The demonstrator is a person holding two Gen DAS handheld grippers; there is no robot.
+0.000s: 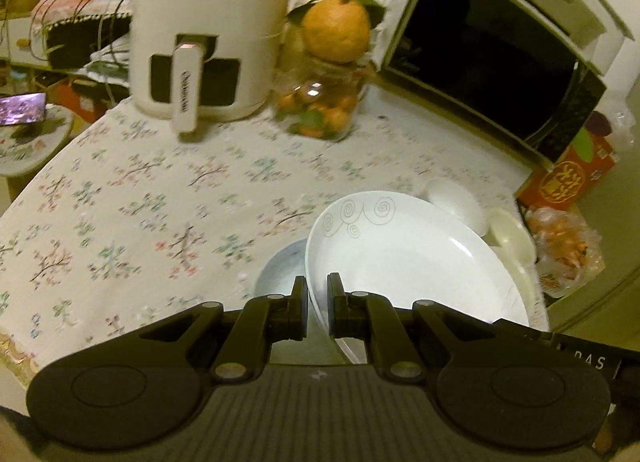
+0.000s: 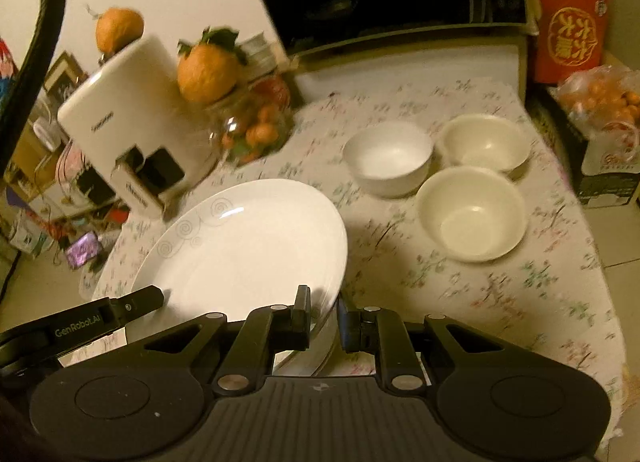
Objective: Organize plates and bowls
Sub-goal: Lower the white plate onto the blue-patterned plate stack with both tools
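Observation:
A white plate with grey spiral marks (image 1: 404, 258) (image 2: 248, 250) is held tilted above the floral tablecloth. My left gripper (image 1: 318, 302) is shut on its near left rim. My right gripper (image 2: 323, 316) is shut on its near right rim. The left gripper's fingers (image 2: 136, 302) show at the plate's left edge in the right wrist view. A pale blue plate (image 1: 280, 268) lies on the cloth under it. A white bowl (image 2: 388, 156) and two cream bowls (image 2: 472, 214) (image 2: 486, 140) stand to the right, apart from the plate.
A white air fryer (image 1: 212, 30) and a glass jar of oranges (image 1: 324, 102) stand at the back. A black oven (image 1: 496, 58) sits at the back right. A red box (image 2: 572, 18) and a bag of oranges (image 2: 608, 102) lie beyond the table's right edge.

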